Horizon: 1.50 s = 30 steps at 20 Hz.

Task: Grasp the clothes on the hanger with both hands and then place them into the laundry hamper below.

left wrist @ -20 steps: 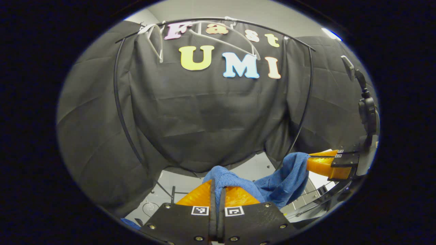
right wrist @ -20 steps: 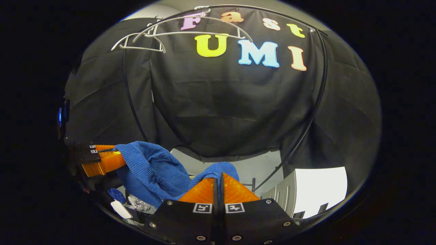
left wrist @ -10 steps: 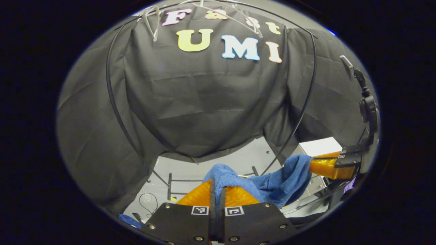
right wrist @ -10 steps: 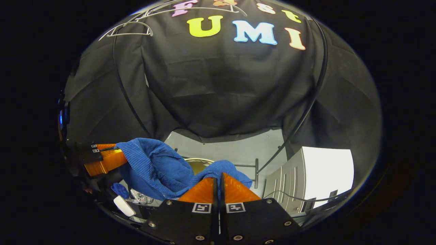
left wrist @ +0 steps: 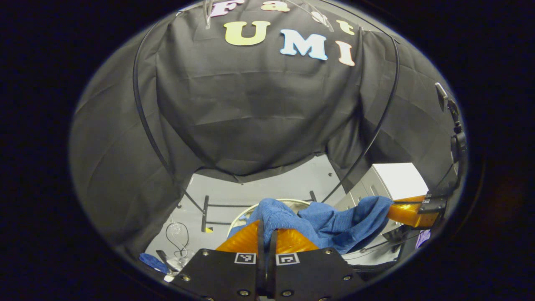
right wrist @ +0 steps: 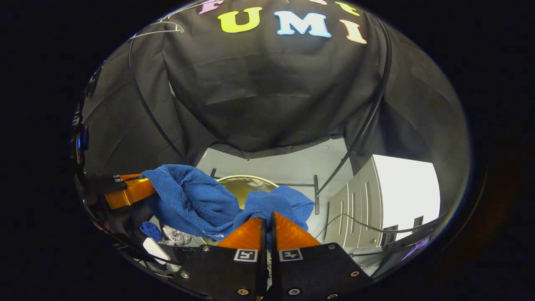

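Both grippers have dropped since the earlier frames: hanger has slid up to the top edge, and the hamper [right wrist: 244, 186] rim now shows below/behind the cloth. Blue garment [left wrist: 330, 221] is off the hanger [right wrist: 161, 30], slung btwn the two hands. Left gripper [left wrist: 266, 229] has its fingers pressed together w/ a bunch of fabric pinched at the tips; right gripper [right wrist: 267, 220] same deal, pinching the other end. Garment hangs over the hamper but isn't in yet, imo.

Risk: cloth sags in the middle and the right-hand end looks bunched toward the rim, so if one side lets go first it could drape over the edge or slide out onto the floor [right wrist: 292, 167]. Prob wants both ends lower + centred before release.
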Each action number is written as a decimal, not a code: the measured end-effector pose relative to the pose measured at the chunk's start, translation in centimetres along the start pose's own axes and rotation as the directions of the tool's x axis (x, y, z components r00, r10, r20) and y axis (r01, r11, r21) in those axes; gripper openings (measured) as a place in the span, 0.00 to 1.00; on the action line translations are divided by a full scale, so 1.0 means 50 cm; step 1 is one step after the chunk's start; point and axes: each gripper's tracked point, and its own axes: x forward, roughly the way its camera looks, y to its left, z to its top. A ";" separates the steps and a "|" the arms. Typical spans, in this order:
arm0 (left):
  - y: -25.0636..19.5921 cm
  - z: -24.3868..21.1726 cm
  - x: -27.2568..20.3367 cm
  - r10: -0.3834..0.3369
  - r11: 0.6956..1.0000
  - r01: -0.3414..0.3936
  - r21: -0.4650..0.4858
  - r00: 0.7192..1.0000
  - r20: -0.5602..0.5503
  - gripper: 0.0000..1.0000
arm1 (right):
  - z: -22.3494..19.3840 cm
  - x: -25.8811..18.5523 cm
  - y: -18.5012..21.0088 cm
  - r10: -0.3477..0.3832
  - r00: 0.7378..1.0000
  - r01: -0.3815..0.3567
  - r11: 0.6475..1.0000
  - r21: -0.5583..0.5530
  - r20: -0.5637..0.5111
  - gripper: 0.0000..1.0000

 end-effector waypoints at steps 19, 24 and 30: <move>0.063 -0.062 -0.066 0.096 0.995 -0.098 -0.035 0.994 -0.054 0.96 | 0.013 -0.034 0.009 0.009 1.000 -0.009 0.998 0.060 -0.002 0.95; 0.075 0.092 -0.173 0.142 0.990 -0.142 -0.008 0.984 0.111 0.95 | 0.116 -0.105 -0.048 -0.060 0.989 0.044 0.992 0.116 0.137 0.95; 0.043 0.353 -0.330 0.144 0.986 -0.167 0.029 0.914 0.380 0.96 | 0.272 -0.232 -0.113 -0.154 0.916 0.127 0.987 0.096 0.371 0.95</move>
